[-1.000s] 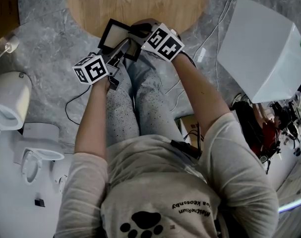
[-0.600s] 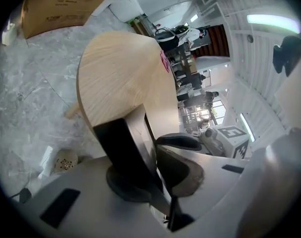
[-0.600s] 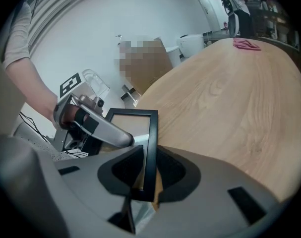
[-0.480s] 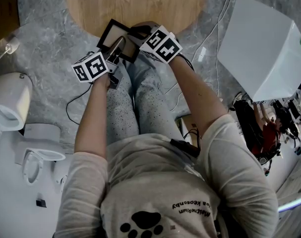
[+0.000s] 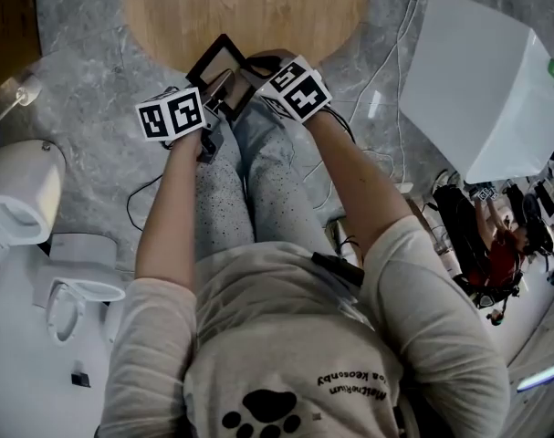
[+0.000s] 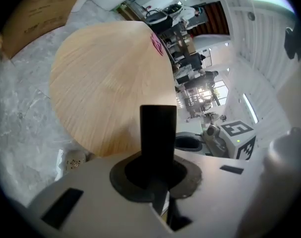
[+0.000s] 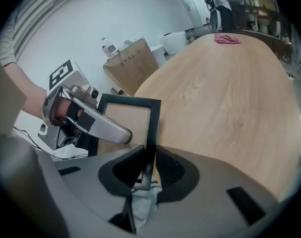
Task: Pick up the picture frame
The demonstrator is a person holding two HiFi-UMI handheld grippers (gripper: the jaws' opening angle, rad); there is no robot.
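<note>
Frame shows tilted at the table's six-o'clock rim in the head view, with our left gripper at its seven o'clock and our right gripper at its four. In the left gripper view, we see the jaws, just closed, clamping its dark edge. In the right gripper view, the jaws, just closing, pinch its three-o'clock edge.

There was one picture frame at upper centre, one round wooden table at the top, one white box at upper right, one pink cloth, and two grippers: left gripper, right gripper.
</note>
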